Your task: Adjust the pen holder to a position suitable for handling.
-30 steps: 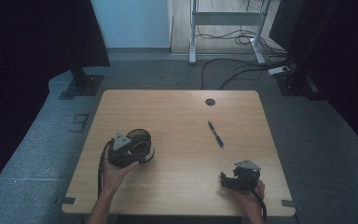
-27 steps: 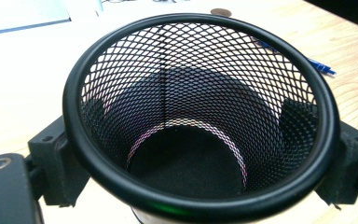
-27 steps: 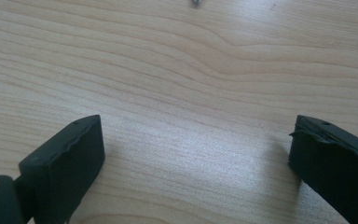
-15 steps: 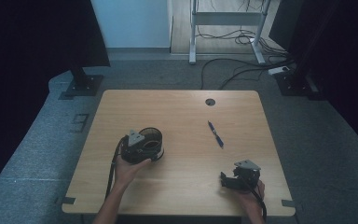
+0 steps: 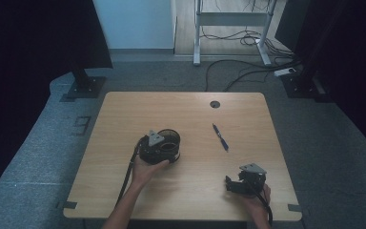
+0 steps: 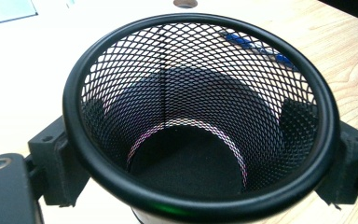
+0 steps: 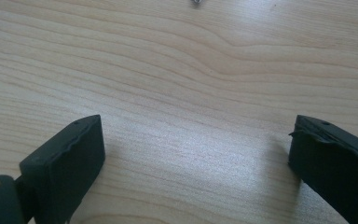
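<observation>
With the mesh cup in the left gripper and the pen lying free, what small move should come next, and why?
Probably the right gripper should reach forward to the blue pen. Its jaws stand wide open over bare table, while the left gripper is clamped on the empty mesh cup, which sits left of the pen, ready to receive it.

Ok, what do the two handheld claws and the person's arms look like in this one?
Both are black, blocky tools: the left claw and right claw each carry a grey three-cornered plate on top and trail a black cable. Their thick black fingers have wavy inner edges. The forearms show no sleeves.
</observation>
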`<state>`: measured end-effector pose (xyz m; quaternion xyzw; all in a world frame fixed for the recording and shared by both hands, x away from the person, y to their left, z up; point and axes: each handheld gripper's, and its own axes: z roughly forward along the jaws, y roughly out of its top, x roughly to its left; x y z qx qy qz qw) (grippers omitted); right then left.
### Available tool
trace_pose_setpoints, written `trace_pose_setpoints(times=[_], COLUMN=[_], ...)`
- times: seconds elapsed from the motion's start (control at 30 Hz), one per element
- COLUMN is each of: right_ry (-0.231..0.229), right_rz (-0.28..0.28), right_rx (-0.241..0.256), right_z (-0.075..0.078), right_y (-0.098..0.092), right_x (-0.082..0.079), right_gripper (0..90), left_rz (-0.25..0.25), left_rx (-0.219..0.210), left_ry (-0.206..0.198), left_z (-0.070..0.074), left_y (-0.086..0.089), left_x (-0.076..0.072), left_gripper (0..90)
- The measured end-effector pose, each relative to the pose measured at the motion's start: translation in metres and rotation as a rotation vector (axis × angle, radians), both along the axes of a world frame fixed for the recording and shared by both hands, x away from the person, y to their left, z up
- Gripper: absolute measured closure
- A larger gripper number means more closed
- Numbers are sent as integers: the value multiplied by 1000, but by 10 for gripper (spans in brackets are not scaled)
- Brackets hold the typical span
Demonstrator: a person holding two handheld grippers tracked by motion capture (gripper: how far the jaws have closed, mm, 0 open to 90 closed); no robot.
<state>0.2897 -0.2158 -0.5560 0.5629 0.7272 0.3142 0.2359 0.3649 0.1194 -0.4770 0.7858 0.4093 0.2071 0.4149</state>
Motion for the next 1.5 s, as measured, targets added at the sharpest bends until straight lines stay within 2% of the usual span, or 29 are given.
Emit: trace_pose_setpoints(times=[0.33,0.43,0.67,0.9,0.93,1.0,1.1,1.17,1.4,1.47,1.5], right_ry=[0,0,-1,-1,-1,-1,-2,-2,-2,-2,-2], right_rz=[0,0,0,1,1,1,1,3,1,1,1], right_rx=[0,0,1,1,0,1,1,2,1,1,1], right_z=[0,0,0,0,0,0,0,0,0,0,0], right_y=[0,0,0,0,0,0,0,0,0,0,0], right_x=[0,0,0,0,0,0,0,0,0,0,0], right_gripper=[27,29,30,31,32,32,32,32,33,33,33], left_rz=[-21,-27,-24,-23,-29,-33,-29,-40,-39,-30,-30], left_rx=[10,34,40,25,3,-1,-20,-32,-36,-45,-45], left_ry=[28,31,36,21,26,19,-34,-37,-48,-78,-78], left_z=[-11,-18,-25,-30,-30,-29,-20,-16,-9,-6,-6], left_y=[-24,-34,-41,-44,-43,-43,-40,-38,-30,-25,-25], left_x=[10,13,18,21,21,21,16,14,7,2,2], left_gripper=[96,96,96,95,80,43,0,0,0,0,0])
